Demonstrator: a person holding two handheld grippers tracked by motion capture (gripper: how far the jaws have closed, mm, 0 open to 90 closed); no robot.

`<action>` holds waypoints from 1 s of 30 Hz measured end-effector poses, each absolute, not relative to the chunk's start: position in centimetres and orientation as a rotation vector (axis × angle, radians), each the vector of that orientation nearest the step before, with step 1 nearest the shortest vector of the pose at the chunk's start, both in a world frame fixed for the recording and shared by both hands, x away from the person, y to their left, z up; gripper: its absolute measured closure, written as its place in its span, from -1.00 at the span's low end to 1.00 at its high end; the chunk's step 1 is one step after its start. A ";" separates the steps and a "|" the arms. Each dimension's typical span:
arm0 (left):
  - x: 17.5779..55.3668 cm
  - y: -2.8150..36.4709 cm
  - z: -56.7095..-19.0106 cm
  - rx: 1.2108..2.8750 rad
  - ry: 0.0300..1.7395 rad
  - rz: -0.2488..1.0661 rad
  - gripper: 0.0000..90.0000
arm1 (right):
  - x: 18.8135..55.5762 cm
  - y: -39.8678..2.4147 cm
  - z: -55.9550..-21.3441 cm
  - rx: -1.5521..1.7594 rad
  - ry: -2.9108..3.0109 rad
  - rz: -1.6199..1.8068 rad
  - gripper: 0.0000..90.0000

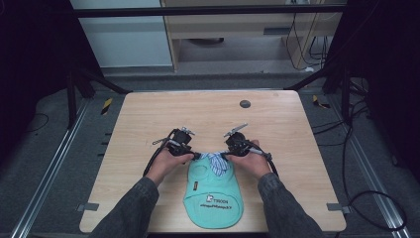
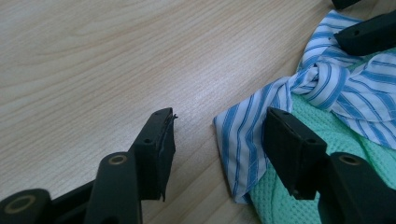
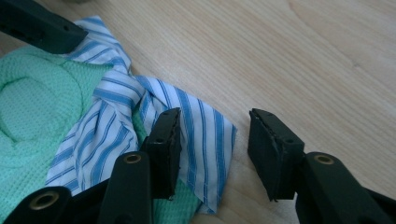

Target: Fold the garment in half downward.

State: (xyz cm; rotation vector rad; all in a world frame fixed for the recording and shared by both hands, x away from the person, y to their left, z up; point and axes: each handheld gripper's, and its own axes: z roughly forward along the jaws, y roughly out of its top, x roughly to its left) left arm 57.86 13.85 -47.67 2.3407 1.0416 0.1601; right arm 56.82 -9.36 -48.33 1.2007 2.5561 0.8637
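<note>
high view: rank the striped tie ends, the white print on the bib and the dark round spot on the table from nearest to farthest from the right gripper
From the right gripper:
1. Striped tie ends, right beside its jaws, at the top of the green bib.
2. White print, lower on the bib, toward the person.
3. Dark round spot, up near the table's far edge.
</note>
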 end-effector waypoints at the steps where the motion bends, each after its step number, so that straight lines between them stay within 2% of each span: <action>1: 57.9 13.8 -47.7 2.346 1.037 0.154 0.00 | 56.8 -9.3 -48.4 1.194 2.555 0.854 0.21; 5: 57.8 13.6 -47.8 2.358 1.024 0.156 0.10 | 56.6 -9.2 -48.4 1.187 2.550 0.846 0.30; 7: 57.8 13.3 -47.8 2.380 1.008 0.154 0.16 | 56.5 -8.9 -48.3 1.174 2.576 0.832 0.48; 10: 57.5 12.8 -47.7 2.401 0.983 0.143 0.43 | 56.5 -8.6 -48.1 1.167 2.597 0.820 0.67; 11: 57.5 12.8 -47.7 2.401 0.983 0.143 0.52 | 56.5 -8.6 -48.1 1.167 2.597 0.820 0.67; 12: 57.3 12.7 -47.7 2.399 0.971 0.137 0.60 | 56.5 -8.6 -48.1 1.170 2.608 0.824 0.80; 16: 57.0 13.0 -47.5 2.402 0.940 0.157 0.88 | 56.2 -8.9 -47.6 1.159 2.599 0.854 0.85; 30: 55.5 14.1 -43.4 2.319 0.834 0.227 0.94 | 54.0 -9.6 -43.5 1.022 2.528 0.970 0.86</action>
